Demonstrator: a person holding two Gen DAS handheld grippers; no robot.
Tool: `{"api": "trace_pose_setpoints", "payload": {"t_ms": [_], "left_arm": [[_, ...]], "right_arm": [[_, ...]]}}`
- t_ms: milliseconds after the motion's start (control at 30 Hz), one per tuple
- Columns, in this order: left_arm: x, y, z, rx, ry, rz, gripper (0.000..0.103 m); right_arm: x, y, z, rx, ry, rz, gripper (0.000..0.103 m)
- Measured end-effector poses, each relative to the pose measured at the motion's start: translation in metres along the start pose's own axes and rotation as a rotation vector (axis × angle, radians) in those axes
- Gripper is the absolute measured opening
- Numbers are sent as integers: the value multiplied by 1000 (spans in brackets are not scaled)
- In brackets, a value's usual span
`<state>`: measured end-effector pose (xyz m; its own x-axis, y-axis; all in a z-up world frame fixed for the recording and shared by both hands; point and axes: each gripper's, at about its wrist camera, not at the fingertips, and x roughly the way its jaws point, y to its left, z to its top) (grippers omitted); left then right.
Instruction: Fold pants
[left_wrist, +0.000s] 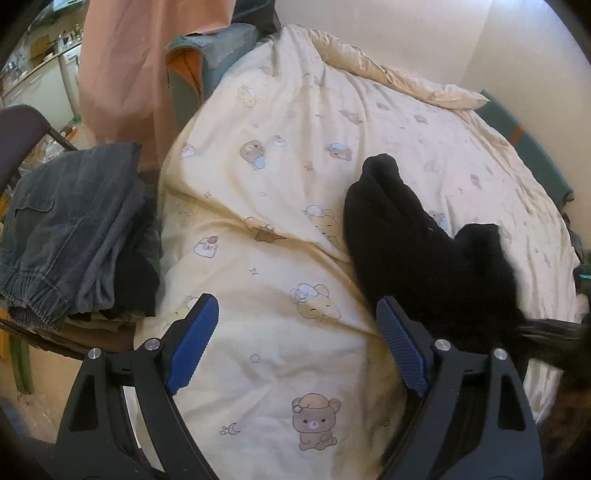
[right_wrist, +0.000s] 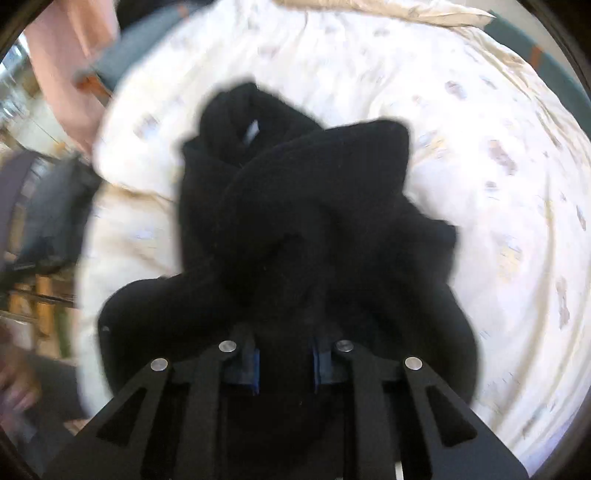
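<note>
A: Left wrist view. What surfaces appear?

B: A cream cotton duvet printed with small brown bears (left_wrist: 295, 229) fills the centre of the frame, soft and creased, with a deep fold running across its middle. At left centre, a stack of folded grey denim-like garments with elastic cuffs (left_wrist: 70, 229) rests on a dark chair (left_wrist: 18, 136). A peach fabric curtain (left_wrist: 122, 70) hangs at upper left.

A: And the task's thing?

B: The black, fuzzy, matte pair of pants (left_wrist: 424, 251) lies bunched on the duvet at right centre, one rounded lobe reaching toward the upper middle. In the right wrist view the same pants (right_wrist: 295, 206) fill the middle of the frame as twisted, overlapping rolls.

A: State of the grippers?

B: The left gripper (left_wrist: 295, 343) stands wide apart, its blue ribbed pads (left_wrist: 195, 343) bare, with only duvet between them; its right pad sits just beside the pants' edge. The right gripper (right_wrist: 284, 365) has its jaws drawn close together with black cloth bunched between the blue pads (right_wrist: 253, 365), gripping the pants.

A: Open room?

B: Bare duvet spreads across the lower centre and upper half of the left wrist view; the duvet's ruffled edge (left_wrist: 388, 74) meets a pale wall (left_wrist: 443, 37) at upper right.
</note>
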<state>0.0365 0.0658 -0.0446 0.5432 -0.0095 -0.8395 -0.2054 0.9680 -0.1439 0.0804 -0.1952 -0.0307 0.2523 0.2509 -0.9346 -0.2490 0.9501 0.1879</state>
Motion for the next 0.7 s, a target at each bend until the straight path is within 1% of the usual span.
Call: {"api": "trace_pose_setpoints", "payload": {"t_ms": [33,67,100,167,200,267,300,333,367,400,433,467,500,533,567,600,633,700], "left_arm": [[1,-3,-1,7,4,0,85],[2,-5,-2,11,9,-5,85],[3,-7,-3,11,14,-13,85],[4,-13,-6,20,26,-22,85],[5,-16,-8,36,32,-26,85],[7,-22,-9,68,33,-13,85],[7,-22,-9,68,31,-12,85],[7,-21,-9,63,30,-15,85],[7,-21,-10,59,29,-17,85],[7,-21,-11,60,29,-18,85],[7,-21,-12,65,30,-16,85],[7,-21,-14,71,33,-14,85],[7,-22,-16,77,37,-17,85],[7,-23,-17,85,42,-20,85],[8,-24,-19,98,47,-21,85],[9,-27,-20,112,55,-17,85],[10,-30,-20,128,61,-10,85],[9,-37,-18,166,65,4,85]], "right_arm": [[-14,-5,-4,0,-15,6,19],[-32,-13,-10,3,-33,-5,19],[-50,-28,-18,36,-46,-17,19],[-62,-48,-25,80,-38,-29,19],[-66,-64,-30,97,-30,-53,20],[-62,-96,-34,174,1,-69,23],[-53,-120,-37,244,46,-68,28],[-45,-133,-33,284,79,-96,36],[-38,-146,-33,328,107,-147,41],[-34,-154,-28,363,120,-193,43],[-34,-160,-25,383,128,-226,43],[-39,-167,-23,388,114,-235,43],[-46,-168,-19,401,80,-230,48],[-52,-165,-15,419,46,-210,58],[-60,-163,-11,435,-1,-177,66],[-67,-159,-6,443,-50,-144,81],[-68,-154,0,438,-92,-111,87],[-50,-144,20,412,-120,-53,87]]}}
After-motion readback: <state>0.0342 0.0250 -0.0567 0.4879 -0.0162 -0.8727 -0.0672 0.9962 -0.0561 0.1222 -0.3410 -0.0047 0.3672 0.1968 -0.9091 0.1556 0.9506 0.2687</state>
